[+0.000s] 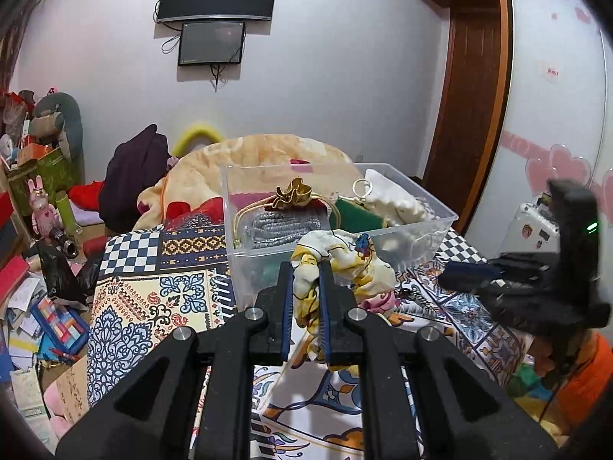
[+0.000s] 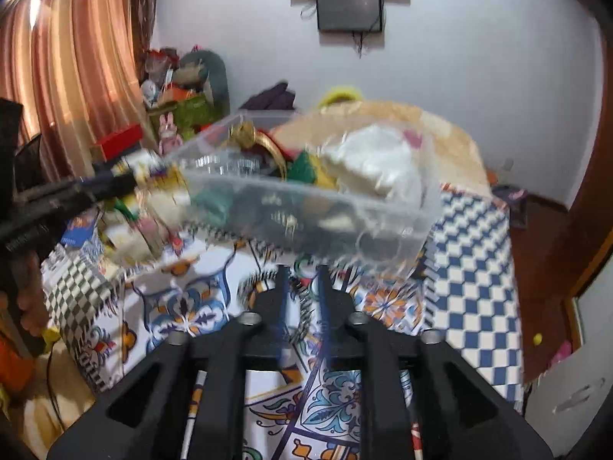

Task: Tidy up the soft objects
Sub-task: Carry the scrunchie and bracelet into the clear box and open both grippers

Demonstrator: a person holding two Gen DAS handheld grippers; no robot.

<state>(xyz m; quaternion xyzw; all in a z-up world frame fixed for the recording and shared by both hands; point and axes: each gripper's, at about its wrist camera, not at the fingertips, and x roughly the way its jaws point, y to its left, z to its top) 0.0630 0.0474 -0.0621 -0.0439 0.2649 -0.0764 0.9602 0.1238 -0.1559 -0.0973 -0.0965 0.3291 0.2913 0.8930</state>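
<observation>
My left gripper (image 1: 305, 268) is shut on a yellow and white printed cloth (image 1: 345, 264), held just in front of a clear plastic bin (image 1: 440, 216) on the patterned bedspread (image 1: 153, 291). The bin holds a gold ruffled purse (image 1: 293, 193), a grey knit piece (image 1: 283, 228), a green pouch (image 1: 356, 216) and a white soft item (image 1: 394, 201). My right gripper (image 2: 301, 270) has a narrow gap with nothing between the fingers, and points at the bin's near wall (image 2: 306, 207). The right wrist view is blurred. The left gripper shows there at left (image 2: 115, 184).
A folded beige blanket (image 1: 268, 149) lies behind the bin. Cluttered boxes, papers and toys (image 1: 42, 207) fill the floor at left. A wooden door (image 1: 467, 96) and wardrobe stand at right. The other gripper's body (image 1: 536, 268) is at the right of the left wrist view.
</observation>
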